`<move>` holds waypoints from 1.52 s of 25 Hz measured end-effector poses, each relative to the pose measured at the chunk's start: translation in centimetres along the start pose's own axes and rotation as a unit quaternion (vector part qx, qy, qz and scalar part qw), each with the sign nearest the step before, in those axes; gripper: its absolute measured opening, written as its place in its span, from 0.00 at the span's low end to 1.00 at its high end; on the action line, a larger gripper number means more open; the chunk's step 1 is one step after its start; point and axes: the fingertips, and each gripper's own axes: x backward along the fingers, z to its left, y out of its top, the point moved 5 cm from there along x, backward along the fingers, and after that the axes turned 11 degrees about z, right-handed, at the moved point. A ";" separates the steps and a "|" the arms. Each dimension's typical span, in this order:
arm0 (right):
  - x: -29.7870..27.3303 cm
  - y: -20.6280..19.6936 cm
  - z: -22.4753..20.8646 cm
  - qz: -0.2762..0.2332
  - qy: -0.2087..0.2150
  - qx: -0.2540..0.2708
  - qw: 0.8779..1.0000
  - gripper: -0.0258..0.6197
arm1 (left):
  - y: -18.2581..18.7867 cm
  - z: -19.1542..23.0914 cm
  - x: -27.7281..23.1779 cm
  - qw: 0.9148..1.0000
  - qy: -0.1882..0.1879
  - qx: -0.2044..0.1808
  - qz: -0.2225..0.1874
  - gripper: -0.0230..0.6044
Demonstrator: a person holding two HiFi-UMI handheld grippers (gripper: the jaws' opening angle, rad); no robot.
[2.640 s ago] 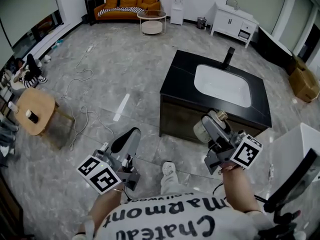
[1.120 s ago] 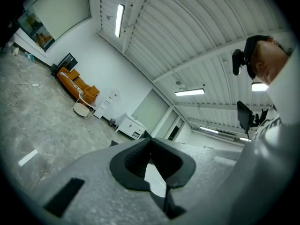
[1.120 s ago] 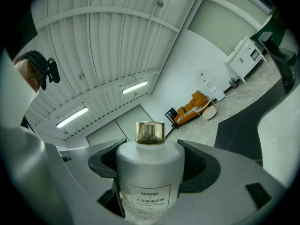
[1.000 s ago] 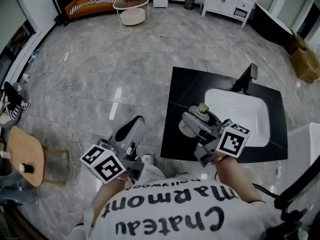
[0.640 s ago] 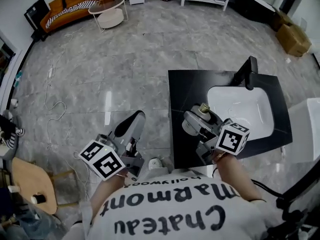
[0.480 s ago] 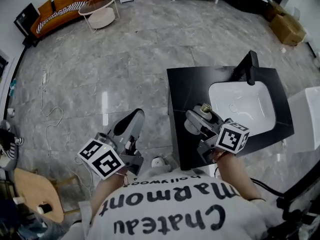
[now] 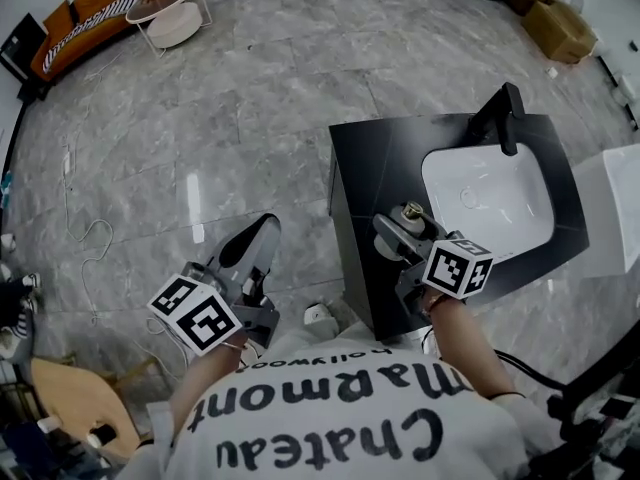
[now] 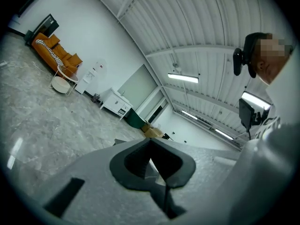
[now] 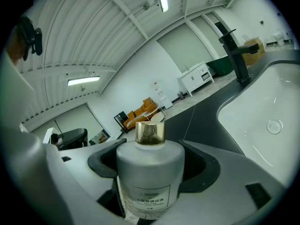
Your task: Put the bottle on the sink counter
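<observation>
Bottle (image 9: 149, 170) and right gripper (image 7: 395, 238) now hang over the near corner of the black sink counter (image 7: 365, 168). Some seconds ago they were short of it, level with the cabinet's front, and the counter lay well ahead of the jaws. The room has slid across the head view since then, and the orange sofa (image 7: 75, 13) now sits at that view's far upper left edge.

The right gripper is clamped on the bottle's frosted body, one jaw on each side. The bottle's long axis runs along the jaws, with the gold cap (image 7: 409, 210) leading away from the person. Ahead of the cap and to the right lies the white basin (image 7: 490, 193). The black faucet (image 7: 500, 118) stands beyond the basin, farther ahead of the jaws. Whether the bottle's base touches the counter cannot be told.

The left gripper (image 7: 255, 240) is held over the grey floor (image 7: 250, 118), well to the left of the counter. Its jaws are pressed together with nothing between them.
</observation>
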 end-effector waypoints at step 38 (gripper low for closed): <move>-0.1 -5.3 0.8 0.152 -0.089 0.245 0.953 0.57 | -2.6 -3.9 6.5 0.996 0.056 -0.016 -0.070 0.06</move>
